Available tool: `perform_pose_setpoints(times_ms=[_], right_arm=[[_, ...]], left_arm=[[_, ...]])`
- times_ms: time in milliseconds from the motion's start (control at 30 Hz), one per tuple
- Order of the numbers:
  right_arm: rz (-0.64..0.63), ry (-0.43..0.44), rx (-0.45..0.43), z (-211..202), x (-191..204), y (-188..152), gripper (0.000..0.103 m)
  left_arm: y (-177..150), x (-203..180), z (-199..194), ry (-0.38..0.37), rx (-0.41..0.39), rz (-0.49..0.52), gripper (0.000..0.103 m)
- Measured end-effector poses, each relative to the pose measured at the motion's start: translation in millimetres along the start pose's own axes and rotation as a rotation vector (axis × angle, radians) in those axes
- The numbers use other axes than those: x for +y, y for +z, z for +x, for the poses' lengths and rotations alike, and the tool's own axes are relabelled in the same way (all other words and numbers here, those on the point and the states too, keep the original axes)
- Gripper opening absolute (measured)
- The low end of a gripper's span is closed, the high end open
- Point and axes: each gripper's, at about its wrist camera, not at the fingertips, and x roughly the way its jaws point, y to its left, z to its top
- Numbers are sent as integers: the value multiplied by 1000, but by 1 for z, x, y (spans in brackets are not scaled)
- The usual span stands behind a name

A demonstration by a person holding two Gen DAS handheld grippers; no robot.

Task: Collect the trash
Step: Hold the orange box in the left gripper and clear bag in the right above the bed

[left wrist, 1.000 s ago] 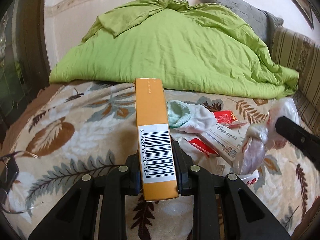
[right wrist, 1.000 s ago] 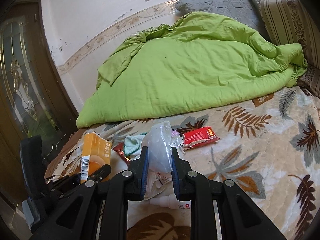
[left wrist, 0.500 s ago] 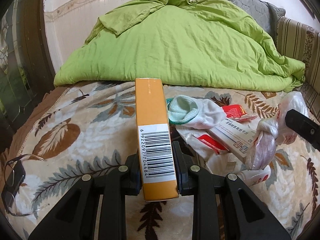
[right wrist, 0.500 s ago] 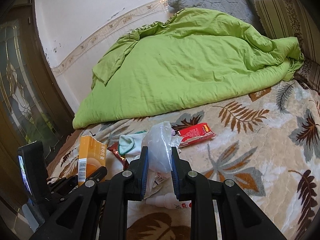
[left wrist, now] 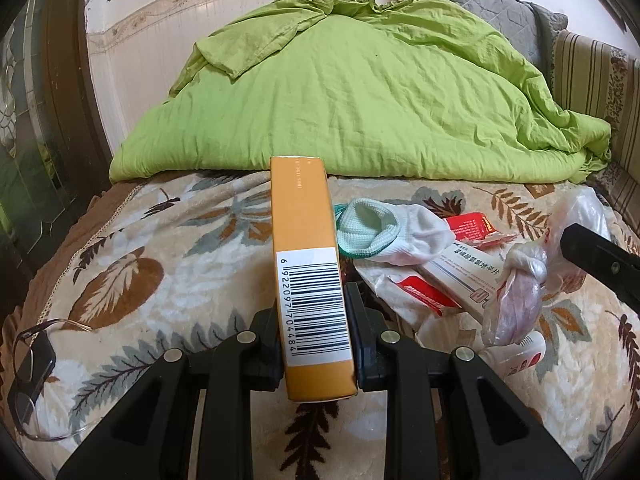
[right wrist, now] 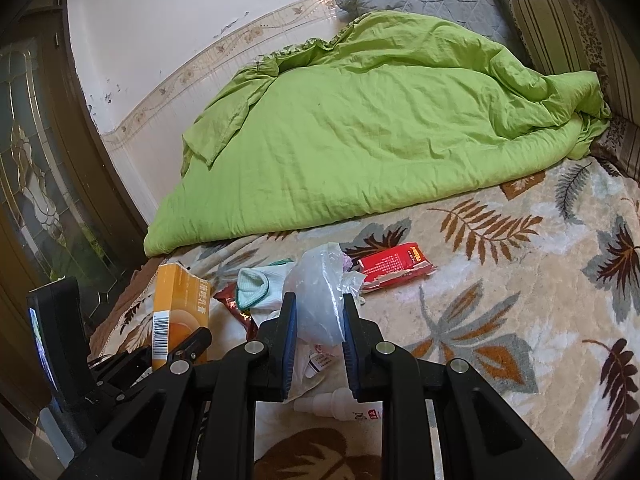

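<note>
My left gripper [left wrist: 315,300] is shut on a long orange box [left wrist: 306,240] with a barcode, held above the leaf-patterned bedspread; the same box [right wrist: 180,312] shows at the left of the right wrist view. My right gripper [right wrist: 319,312] is shut on a crumpled clear plastic bag [right wrist: 318,292], which also hangs at the right in the left wrist view as the knotted bag [left wrist: 520,288]. Below lie a white-and-green sock [left wrist: 384,236], a white medicine box [left wrist: 464,276], red wrappers [left wrist: 470,228], a red packet [right wrist: 394,266] and a small white bottle [right wrist: 336,402].
A rumpled green duvet [left wrist: 360,92] fills the back of the bed. Grey and striped pillows [right wrist: 560,12] lie at the far right. Eyeglasses [left wrist: 30,364] rest on the bedspread [right wrist: 520,300] near its left edge. A dark wooden door frame [right wrist: 44,160] stands at the left.
Both grippers have risen and drawn back a little, keeping hold of the box and the bag. The items on the bed have not moved.
</note>
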Motion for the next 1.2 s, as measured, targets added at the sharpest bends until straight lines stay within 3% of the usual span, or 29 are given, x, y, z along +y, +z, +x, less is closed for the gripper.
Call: perform_pose_setpoints(times_ms=[1200], right_arm=[[-8,-3,-11,-5,-1,2,22]], left_arm=[[0,-12,-13,-11,-30,20,24]])
